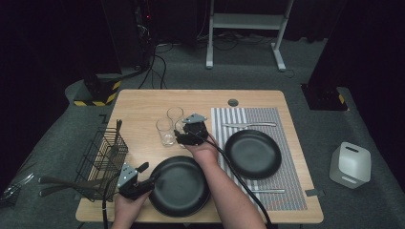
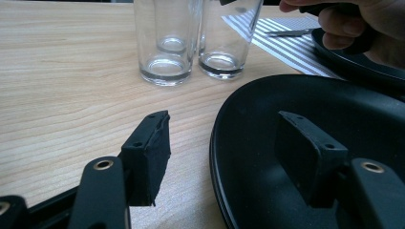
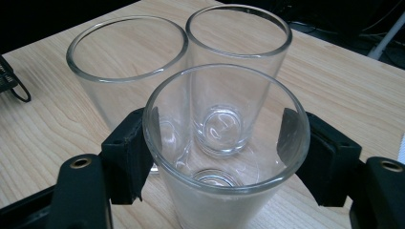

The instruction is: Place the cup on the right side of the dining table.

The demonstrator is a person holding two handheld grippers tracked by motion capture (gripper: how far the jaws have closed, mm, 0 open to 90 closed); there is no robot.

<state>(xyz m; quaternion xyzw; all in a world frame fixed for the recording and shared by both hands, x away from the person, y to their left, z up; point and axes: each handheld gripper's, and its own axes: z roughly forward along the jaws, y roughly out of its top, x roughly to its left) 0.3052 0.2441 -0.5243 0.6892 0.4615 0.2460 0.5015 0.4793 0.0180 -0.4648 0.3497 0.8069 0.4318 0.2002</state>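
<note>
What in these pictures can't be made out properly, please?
- Held glass: base cut off by the bottom edge of the right gripper view.
- Same glass, high view: covered by the right gripper.
- Basket: contents too dark in the high view.
- Near plate: cut off at the left gripper view's right edge.

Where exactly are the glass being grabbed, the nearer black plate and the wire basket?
Gripped glass (image 3: pixel 224 143): right gripper view, its clear wall between the pads.
Nearer black plate (image 1: pixel 184 188): high view, its flat middle.
Wire basket (image 1: pixel 98 164): high view, its mesh side.
</note>
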